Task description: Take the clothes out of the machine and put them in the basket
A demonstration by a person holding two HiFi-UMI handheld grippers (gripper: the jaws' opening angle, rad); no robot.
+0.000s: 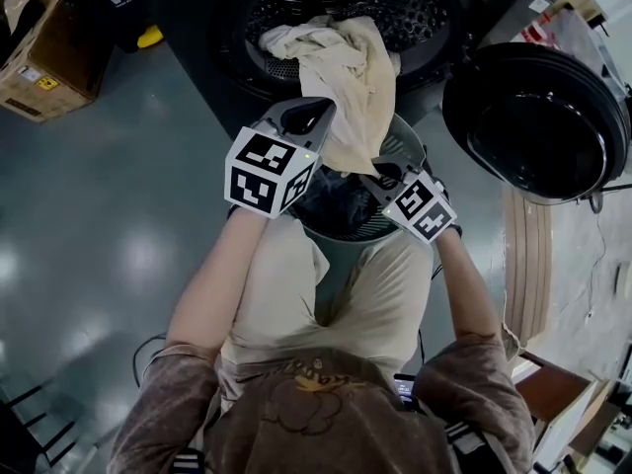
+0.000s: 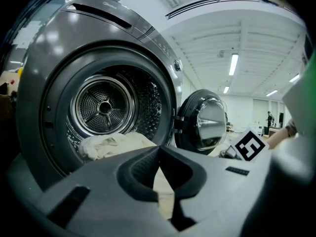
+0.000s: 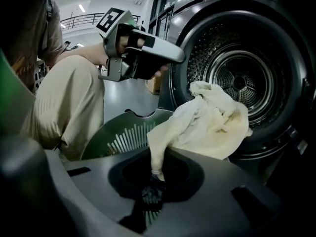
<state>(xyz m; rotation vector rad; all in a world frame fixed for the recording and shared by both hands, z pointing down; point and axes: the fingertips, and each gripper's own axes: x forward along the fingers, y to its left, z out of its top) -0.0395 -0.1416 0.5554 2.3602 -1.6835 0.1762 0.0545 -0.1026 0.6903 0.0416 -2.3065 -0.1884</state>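
- Cream cloth [image 1: 341,77] trails from the machine's drum [image 1: 395,8] down over the far rim of the green basket [image 1: 407,138]. Most of it is bunched on the drum's lip above the basket, and only its lower end hangs over the basket.
- Right gripper [image 3: 154,174] has its jaws closed on that lower corner, just above the basket. The basket's slatted wall shows through the gap under the pinch.
- Left gripper [image 1: 311,115] sits above the basket's left side, just beside the cloth. Its jaws are pressed together with nothing caught in them, and the cloth shows only beyond them.
- The step in hand, as I judge it, is drawing this one garment out of the drum toward the basket. It is not in yet.
- The next move calls for pulling the held corner back and down over the basket until the bunched part clears the drum's lip, then parting the jaws above the basket.
- The left gripper could take the bunched end, to keep it from snagging or dropping outside the basket.
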